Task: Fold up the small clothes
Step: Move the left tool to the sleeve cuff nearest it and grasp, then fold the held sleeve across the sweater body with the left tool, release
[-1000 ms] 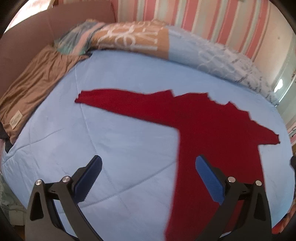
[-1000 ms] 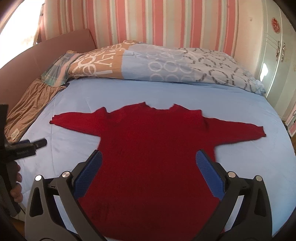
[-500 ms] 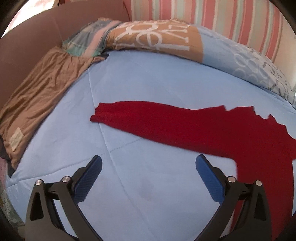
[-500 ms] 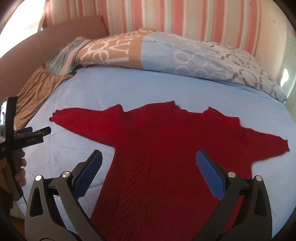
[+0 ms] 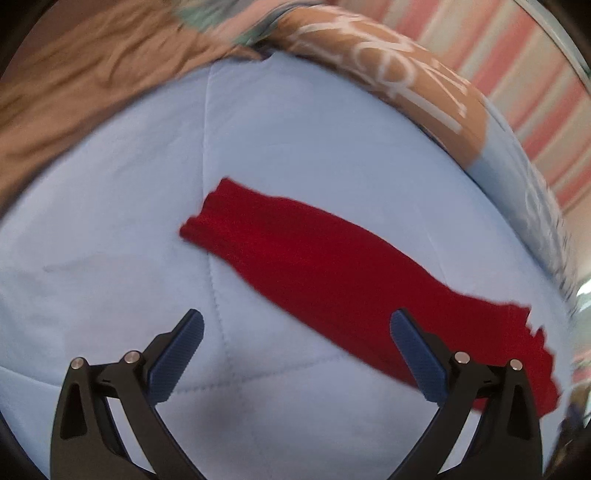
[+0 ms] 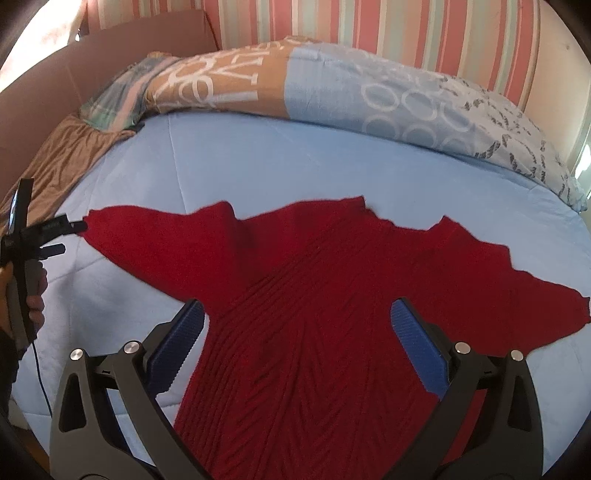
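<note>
A pale blue quilted bedcover (image 6: 280, 155) fills the scene, with a patterned duvet (image 6: 332, 85) bunched along its far edge before a striped wall (image 6: 369, 22) and a brown cloth (image 6: 62, 155) draped off to the far left. Spread flat across the cover lies a red knitted sweater (image 6: 314, 314), neckline pointing away, both sleeves thrown out sideways.

The right gripper (image 6: 295, 339) hangs over the sweater's body, released, blue pads wide apart with the ribbed front directly between and beneath them, holding nothing.

The left gripper (image 5: 295, 350) is likewise spread and empty. Ahead of it runs the sweater's left sleeve (image 5: 314, 258), its long axis slanting from the cuff (image 5: 207, 218) at far left down to the shoulder near the right-hand finger. The cuff sits ahead and slightly left of the gap between the pads, apart from both.

In the right wrist view the left tool's tips appear just beside that cuff. By that reading the left hand is plainly the nearer one for taking the sleeve end and carrying it inward over the body.
</note>
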